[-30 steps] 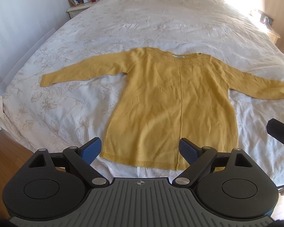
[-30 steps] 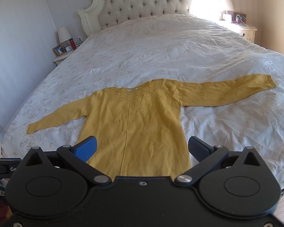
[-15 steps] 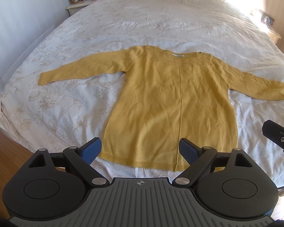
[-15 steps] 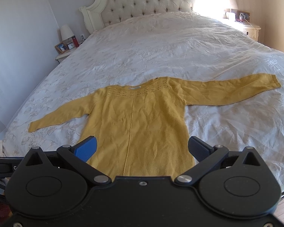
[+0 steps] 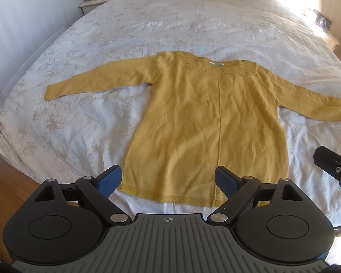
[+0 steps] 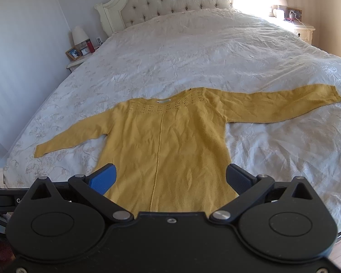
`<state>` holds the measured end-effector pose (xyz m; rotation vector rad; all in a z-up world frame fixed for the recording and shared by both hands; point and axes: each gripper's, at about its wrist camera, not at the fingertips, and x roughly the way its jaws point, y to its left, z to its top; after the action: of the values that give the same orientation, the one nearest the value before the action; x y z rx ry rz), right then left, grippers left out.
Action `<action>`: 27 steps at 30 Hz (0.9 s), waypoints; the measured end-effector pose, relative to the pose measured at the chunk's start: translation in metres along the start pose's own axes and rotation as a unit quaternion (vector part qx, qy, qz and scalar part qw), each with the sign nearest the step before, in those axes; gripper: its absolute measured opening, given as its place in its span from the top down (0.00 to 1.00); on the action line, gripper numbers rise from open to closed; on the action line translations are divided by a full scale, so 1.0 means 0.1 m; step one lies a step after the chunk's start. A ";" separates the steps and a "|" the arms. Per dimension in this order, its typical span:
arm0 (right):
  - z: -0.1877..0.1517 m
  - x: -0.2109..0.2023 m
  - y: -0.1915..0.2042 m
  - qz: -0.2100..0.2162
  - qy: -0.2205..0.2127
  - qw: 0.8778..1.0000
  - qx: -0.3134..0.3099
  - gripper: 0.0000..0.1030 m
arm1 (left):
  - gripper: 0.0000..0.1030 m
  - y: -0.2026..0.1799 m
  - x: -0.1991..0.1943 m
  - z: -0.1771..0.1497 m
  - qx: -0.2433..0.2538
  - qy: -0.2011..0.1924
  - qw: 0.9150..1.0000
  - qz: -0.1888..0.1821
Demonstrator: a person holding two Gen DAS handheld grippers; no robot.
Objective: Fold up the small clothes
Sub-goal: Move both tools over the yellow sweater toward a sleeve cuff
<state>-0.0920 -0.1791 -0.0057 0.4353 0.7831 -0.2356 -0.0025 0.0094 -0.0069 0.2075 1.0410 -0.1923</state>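
1. The bed [image 5: 147, 18] fills most of both views. Its white cover is soft and has wrinkles. A gripper that dips too low could pinch the cover along with the cloth, and the cover would lift up too.
2. The yellow sweater [image 5: 204, 122] lies flat in the middle of the frame, with both sleeves spread out to the sides. It is thin and floppy. If only one side gets lifted, it could bunch up and the fold would come out crooked.
3. The left gripper [image 5: 168, 179] hangs above the bottom hem with its jaws wide apart and nothing in them. A grab here might catch only the top layer.
4. The right gripper [image 6: 170, 178] is also wide apart and holds nothing. It is low in the frame, over the sweater. The two grippers are close and could bump.
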 end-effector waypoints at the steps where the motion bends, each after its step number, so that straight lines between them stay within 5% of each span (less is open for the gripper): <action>1: 0.01 0.02 0.01 0.000 0.001 1.000 0.000 0.01 | 0.13 0.00 0.02 0.02 0.000 0.002 1.000 0.000; 27: 0.28 0.50 0.15 -0.020 0.042 0.999 0.019 0.01 | 0.14 0.20 0.51 0.52 -0.012 0.052 0.998 -0.035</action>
<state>-0.0343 -0.1808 -0.0203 0.4676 0.8719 -0.2717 0.0710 0.0119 -0.0237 0.1616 1.1533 -0.2337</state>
